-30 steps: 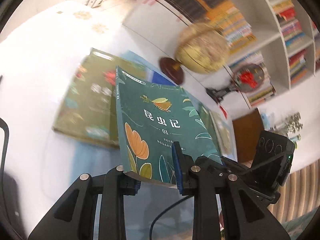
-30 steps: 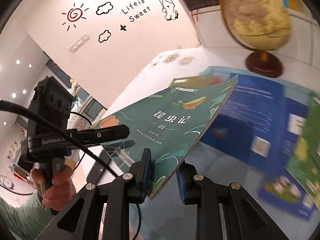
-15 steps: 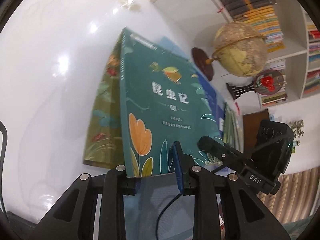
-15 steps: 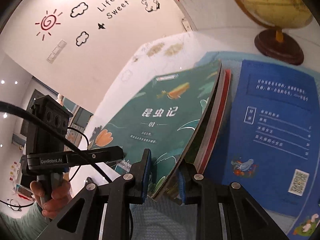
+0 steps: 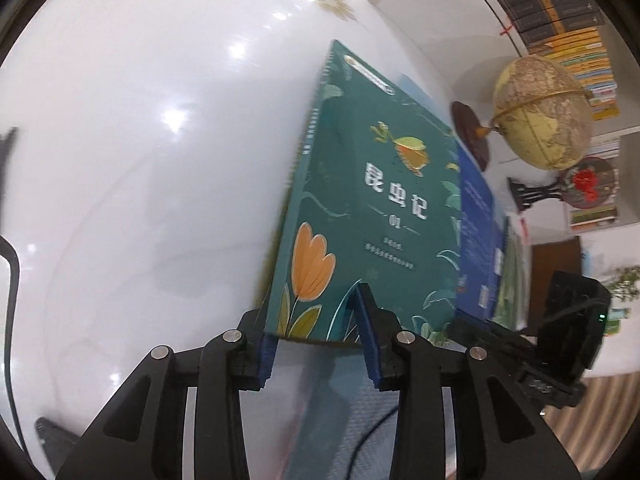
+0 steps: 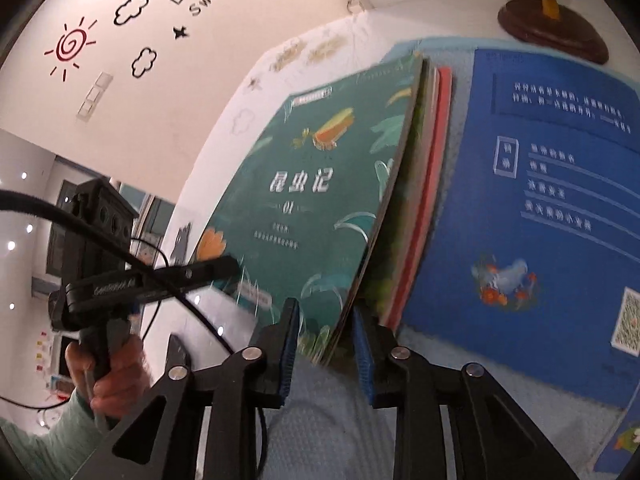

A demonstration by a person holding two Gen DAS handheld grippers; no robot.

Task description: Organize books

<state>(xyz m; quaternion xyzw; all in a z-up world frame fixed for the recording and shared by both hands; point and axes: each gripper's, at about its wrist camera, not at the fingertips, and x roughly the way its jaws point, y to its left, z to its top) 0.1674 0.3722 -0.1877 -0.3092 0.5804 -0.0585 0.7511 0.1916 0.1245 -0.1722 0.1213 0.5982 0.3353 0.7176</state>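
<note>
Both grippers pinch one green flower-printed book (image 5: 372, 208) by its edge

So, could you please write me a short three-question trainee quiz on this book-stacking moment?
1. True or false: both grippers hold the green book.
2. Multiple choice: the green book sits over A) a globe, B) a stack of other books, C) a bare table.
3. Fill in: the book lying flat to the right of the stack is ____ in colour.

Key
1. True: the left gripper and the right gripper each have fingers on either side of its near edge.
2. B: red and green edges show under it in the right wrist view.
3. Blue: the blue book.
</note>
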